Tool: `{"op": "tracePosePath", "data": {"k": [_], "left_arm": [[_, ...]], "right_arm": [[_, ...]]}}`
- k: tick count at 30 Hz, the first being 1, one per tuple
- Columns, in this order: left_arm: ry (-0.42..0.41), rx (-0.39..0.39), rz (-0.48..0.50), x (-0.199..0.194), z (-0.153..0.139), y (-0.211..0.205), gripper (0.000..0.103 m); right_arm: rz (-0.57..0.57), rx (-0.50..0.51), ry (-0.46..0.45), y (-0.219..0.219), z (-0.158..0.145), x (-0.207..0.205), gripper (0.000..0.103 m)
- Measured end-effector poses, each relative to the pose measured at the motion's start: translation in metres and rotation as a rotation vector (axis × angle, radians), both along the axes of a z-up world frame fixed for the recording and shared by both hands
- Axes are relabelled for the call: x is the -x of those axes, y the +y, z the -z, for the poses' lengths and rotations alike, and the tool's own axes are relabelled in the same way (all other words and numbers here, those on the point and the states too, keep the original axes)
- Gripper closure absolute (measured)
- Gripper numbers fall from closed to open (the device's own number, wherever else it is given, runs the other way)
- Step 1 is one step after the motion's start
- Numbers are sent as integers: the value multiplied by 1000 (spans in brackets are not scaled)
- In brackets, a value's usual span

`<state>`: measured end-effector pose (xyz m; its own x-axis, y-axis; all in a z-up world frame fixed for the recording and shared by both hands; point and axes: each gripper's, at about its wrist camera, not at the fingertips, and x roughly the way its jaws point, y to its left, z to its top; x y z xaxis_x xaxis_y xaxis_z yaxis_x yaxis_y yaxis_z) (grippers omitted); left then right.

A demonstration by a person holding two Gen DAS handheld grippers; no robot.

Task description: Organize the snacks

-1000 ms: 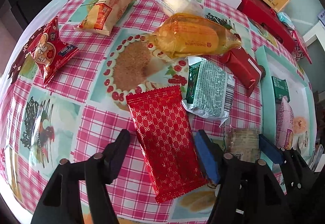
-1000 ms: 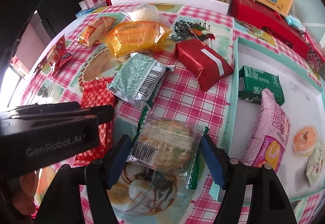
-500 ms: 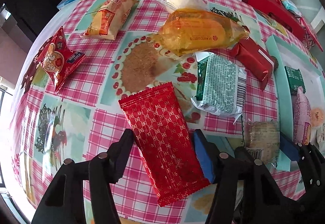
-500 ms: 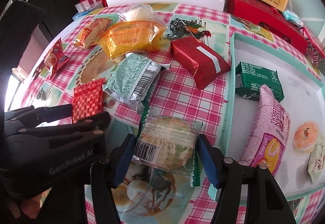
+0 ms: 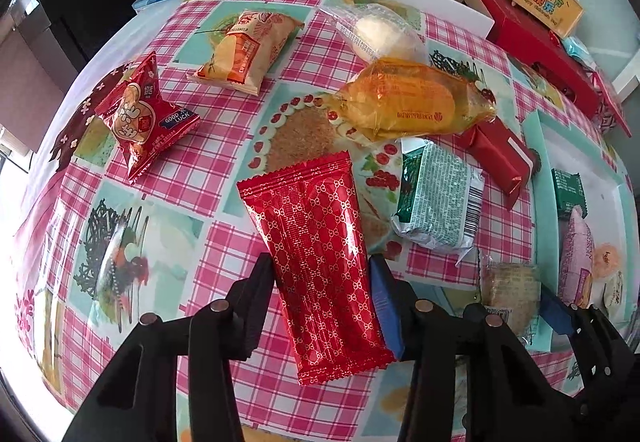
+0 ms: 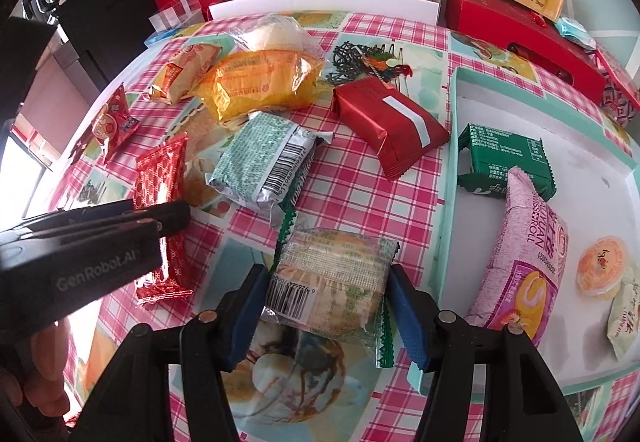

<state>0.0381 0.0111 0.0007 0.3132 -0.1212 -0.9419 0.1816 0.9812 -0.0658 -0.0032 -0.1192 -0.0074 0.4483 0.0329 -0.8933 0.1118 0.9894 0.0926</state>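
Note:
My left gripper (image 5: 320, 278) is shut on a flat red patterned snack packet (image 5: 316, 254) and holds it lifted off the checked tablecloth; the packet also shows in the right wrist view (image 6: 160, 177). My right gripper (image 6: 324, 298) is shut on a clear-wrapped round cake packet with a green edge (image 6: 332, 282), held just left of the teal-rimmed white tray (image 6: 448, 177). The tray holds a green packet (image 6: 504, 157), a pink swiss roll pack (image 6: 524, 250) and an orange jelly cup (image 6: 600, 266).
On the cloth lie a green-white packet (image 6: 264, 169), a red wrapped pack (image 6: 388, 121), a yellow bread bag (image 6: 256, 81), a white bun bag (image 5: 380, 33), an orange snack bag (image 5: 244, 49) and a red "Good Luck" bag (image 5: 140, 117). Red boxes (image 6: 520, 29) stand behind.
Both grippers have closed on their packets. The left gripper has lifted the red packet, tilting it up. The right gripper's cake packet sits tighter between its fingers.

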Motion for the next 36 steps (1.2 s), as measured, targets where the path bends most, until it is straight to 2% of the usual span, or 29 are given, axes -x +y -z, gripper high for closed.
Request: {"op": "tracePosePath", "data": {"k": [12,27,31,36], "left_arm": [[-80,64,-18,-6,-32,17,57],[-127,78,8,2,-48,11,57],[-145,89,24,6,-57,6,57],[-161,97,71,8,-69,-15,57]], "right_arm": [[25,-46,-100,-8,-33,12,40],[57,-60,-129,-22,-42,17,40],[79,-60,-155,-33,-49,20,40],[176,-48,-191,-69,-59,27,40]]}}
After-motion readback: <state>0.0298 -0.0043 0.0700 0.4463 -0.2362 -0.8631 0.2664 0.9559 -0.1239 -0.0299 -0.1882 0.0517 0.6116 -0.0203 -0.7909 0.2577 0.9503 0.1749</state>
